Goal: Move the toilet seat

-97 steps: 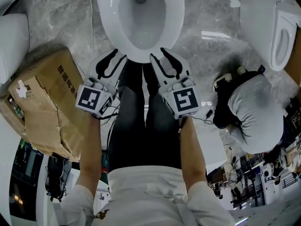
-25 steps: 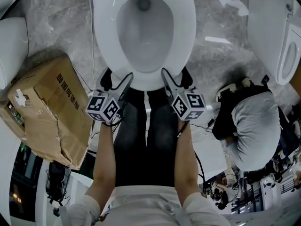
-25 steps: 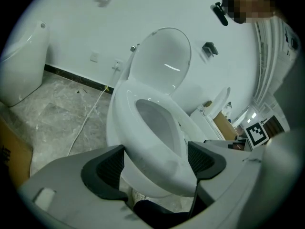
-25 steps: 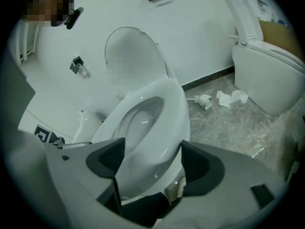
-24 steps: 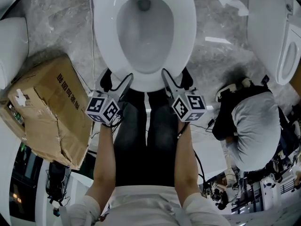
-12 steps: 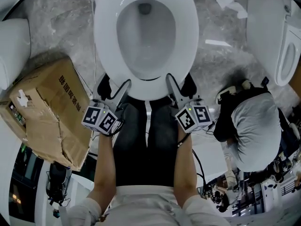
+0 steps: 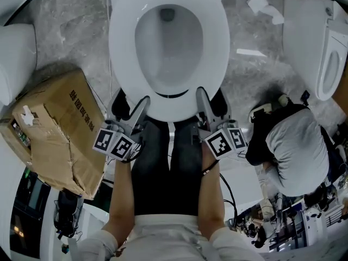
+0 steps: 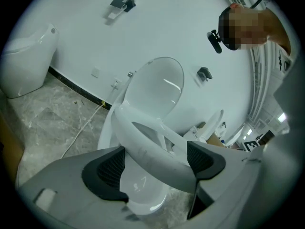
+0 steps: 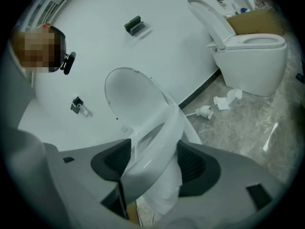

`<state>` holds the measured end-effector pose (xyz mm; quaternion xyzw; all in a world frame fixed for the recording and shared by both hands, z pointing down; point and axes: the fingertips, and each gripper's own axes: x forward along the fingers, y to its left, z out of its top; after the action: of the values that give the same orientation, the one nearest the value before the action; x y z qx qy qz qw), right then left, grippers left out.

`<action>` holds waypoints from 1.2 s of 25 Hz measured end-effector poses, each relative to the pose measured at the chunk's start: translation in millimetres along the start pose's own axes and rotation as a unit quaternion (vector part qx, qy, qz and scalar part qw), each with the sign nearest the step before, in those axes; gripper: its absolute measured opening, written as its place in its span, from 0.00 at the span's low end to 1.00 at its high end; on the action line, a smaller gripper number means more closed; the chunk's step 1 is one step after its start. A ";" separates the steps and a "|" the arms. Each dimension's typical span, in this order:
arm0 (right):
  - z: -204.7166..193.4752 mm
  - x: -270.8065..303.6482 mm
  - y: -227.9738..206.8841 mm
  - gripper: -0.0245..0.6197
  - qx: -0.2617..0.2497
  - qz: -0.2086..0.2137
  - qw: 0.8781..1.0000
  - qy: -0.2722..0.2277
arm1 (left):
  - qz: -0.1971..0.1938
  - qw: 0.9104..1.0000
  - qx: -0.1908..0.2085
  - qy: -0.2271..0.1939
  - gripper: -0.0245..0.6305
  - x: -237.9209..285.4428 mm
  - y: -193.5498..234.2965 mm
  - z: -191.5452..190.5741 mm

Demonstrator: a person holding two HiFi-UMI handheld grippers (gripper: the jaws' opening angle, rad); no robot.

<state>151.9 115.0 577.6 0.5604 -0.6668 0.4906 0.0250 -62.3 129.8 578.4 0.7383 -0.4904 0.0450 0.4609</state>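
Note:
The white toilet seat (image 7: 122,42) lies over the bowl, and a dark gap shows under its front edge. My left gripper (image 7: 132,103) straddles the seat's front-left rim, and my right gripper (image 7: 211,101) straddles the front-right rim. In the left gripper view the seat (image 8: 143,142) spans the space between the dark pads (image 8: 105,171) of the left gripper (image 8: 155,163) and sits raised off the bowl. In the right gripper view the right gripper (image 9: 152,161) is closing, and the seat (image 9: 159,137) fills the space between its pads. The lid (image 8: 159,87) stands upright against the wall.
A torn cardboard box (image 7: 54,126) sits close on the left. A second toilet (image 7: 321,42) stands at the right, with crumpled paper (image 7: 261,1) on the marble floor near it. A person crouches at the lower right (image 7: 293,140). A thin cable (image 8: 81,128) runs along the floor.
Both grippers have gone from in front of the bowl onto the seat's front rim. The seat's front edge has come up a little off the bowl.

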 end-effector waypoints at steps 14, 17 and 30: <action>35.9 -6.8 24.8 0.51 0.051 0.014 0.997 -0.065 | -0.001 0.994 -0.076 -0.078 0.64 -9.6 -16.1 42.6; 39.7 -5.7 26.4 0.51 0.055 0.018 0.996 -0.069 | 0.016 0.994 -0.067 -0.084 0.64 -10.3 -17.5 46.9; 56.9 -5.0 37.3 0.54 0.077 0.023 0.993 -0.089 | 0.015 0.986 0.140 -0.088 0.18 -28.4 -78.5 90.2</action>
<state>154.4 75.7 521.9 0.5864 -0.6392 0.4895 -0.0887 -51.6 91.2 462.2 0.7893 -0.5288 0.0543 0.3073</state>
